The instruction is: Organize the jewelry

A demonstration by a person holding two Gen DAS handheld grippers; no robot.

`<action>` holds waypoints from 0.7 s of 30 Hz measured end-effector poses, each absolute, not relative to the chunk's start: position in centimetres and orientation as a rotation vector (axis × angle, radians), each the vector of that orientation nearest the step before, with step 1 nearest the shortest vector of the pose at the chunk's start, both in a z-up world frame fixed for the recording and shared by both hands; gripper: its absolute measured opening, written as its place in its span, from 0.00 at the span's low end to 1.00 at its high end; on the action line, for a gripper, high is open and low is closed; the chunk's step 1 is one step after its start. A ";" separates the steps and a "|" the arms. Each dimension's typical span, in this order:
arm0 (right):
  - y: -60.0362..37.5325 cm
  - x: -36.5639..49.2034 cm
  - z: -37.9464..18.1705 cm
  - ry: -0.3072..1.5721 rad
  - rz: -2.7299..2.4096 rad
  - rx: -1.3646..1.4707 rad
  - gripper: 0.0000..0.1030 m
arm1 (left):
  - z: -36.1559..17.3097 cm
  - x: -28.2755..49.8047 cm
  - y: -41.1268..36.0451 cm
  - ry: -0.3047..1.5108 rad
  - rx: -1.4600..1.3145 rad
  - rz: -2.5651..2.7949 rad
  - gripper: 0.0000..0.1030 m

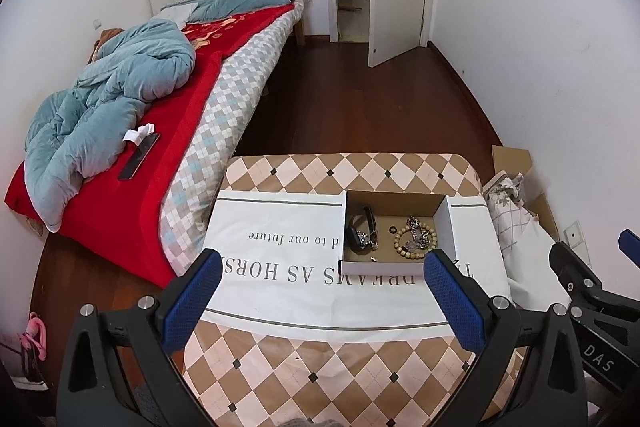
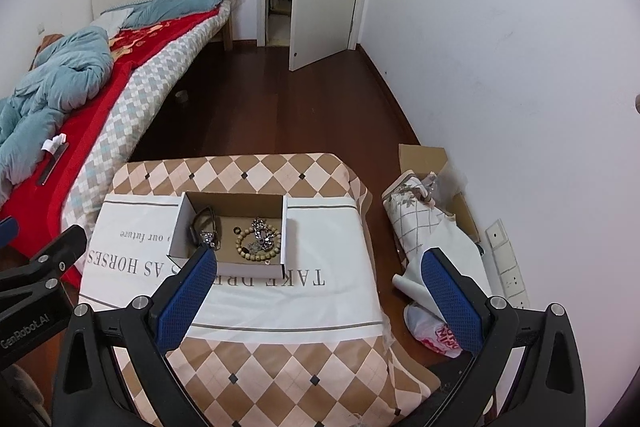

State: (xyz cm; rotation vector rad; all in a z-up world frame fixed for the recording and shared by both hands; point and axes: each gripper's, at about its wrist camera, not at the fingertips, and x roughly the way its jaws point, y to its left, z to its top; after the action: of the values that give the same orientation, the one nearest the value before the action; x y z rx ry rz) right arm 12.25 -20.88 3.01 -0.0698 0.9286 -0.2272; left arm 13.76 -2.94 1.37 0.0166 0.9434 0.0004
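Jewelry box [image 1: 446,227] beyond open left hand-held gripper [image 1: 322,269]

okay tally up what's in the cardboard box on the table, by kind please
Inside the cardboard box:
Black strap watch: 1
Wooden bead bracelet: 1
Silver chain tangle: 1
Small dark ring: 1
Total: 4, as far as the views show; the silver tangle may be more than one piece.

One box [image 1: 447,227], one bead bracelet [image 1: 401,241], one ring [image 1: 392,228].
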 end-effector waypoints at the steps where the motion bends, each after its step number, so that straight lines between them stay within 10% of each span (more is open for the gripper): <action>1: -20.9 12.3 2.9 0.933 -0.227 -0.068 1.00 | 1.3 13.8 -3.0 0.947 0.013 0.000 1.00; 21: -21.0 12.3 2.2 0.953 -0.214 -0.066 1.00 | 0.6 13.6 -2.7 0.956 0.004 -0.003 1.00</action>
State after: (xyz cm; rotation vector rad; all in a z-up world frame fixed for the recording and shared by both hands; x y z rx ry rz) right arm 12.35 -20.97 2.25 -0.0662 0.9529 -0.2140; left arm 13.57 -2.66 0.64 0.0041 0.9556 -0.0030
